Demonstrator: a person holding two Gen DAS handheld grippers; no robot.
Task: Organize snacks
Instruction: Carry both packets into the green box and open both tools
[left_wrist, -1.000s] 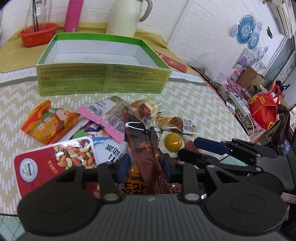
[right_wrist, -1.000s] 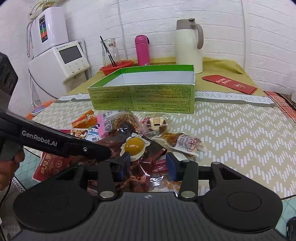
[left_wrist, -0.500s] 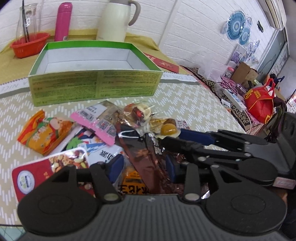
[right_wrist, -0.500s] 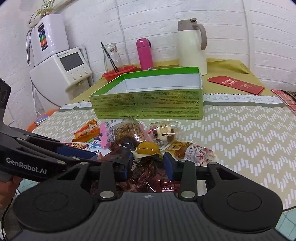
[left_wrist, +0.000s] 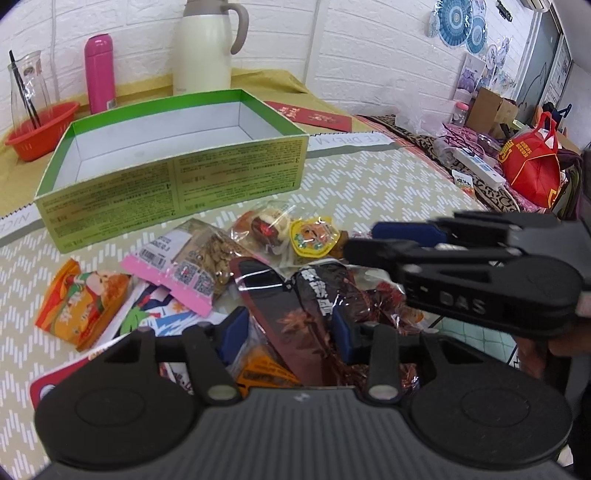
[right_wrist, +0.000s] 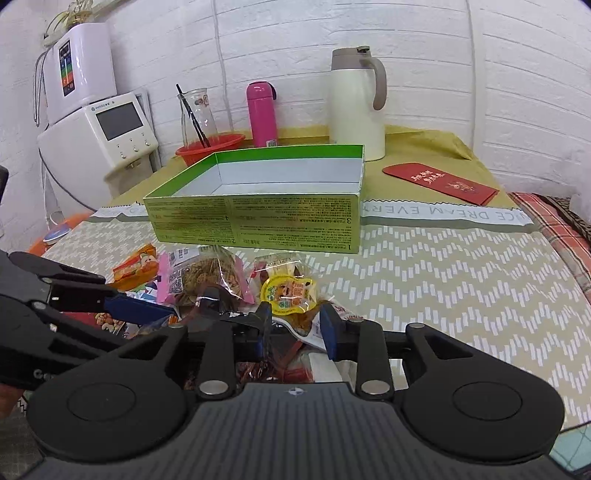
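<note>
Both grippers work the snack pile (left_wrist: 258, 266) before the empty green box (left_wrist: 177, 147): left gripper (left_wrist: 288, 332) straddles a dark-brown packet (left_wrist: 295, 321), right gripper (right_wrist: 295, 328) has just been widening around a yellow jelly cup (right_wrist: 290, 293) (neither visibly clamped).

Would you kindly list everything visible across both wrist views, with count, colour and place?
Open cardboard box: one, green outside, white inside, empty, behind the snack pile.
Mixed snack packets: many, exact count unclear, heaped on the cloth in front of the box.
Round jelly cup: one, yellow, on the pile, lid up.
Thermos jug: one, cream, behind the box.
Slim bottle: one, pink, left of the jug.
Plastic basket: one, red, holding a glass carafe.
Flat envelope: one, red, right of the box.
Zigzag tablecloth: one, beige and white.
Left hand-held gripper: black, blue pads, astride a dark brown packet.
Right hand-held gripper: black, blue pads, over the pile.
</note>
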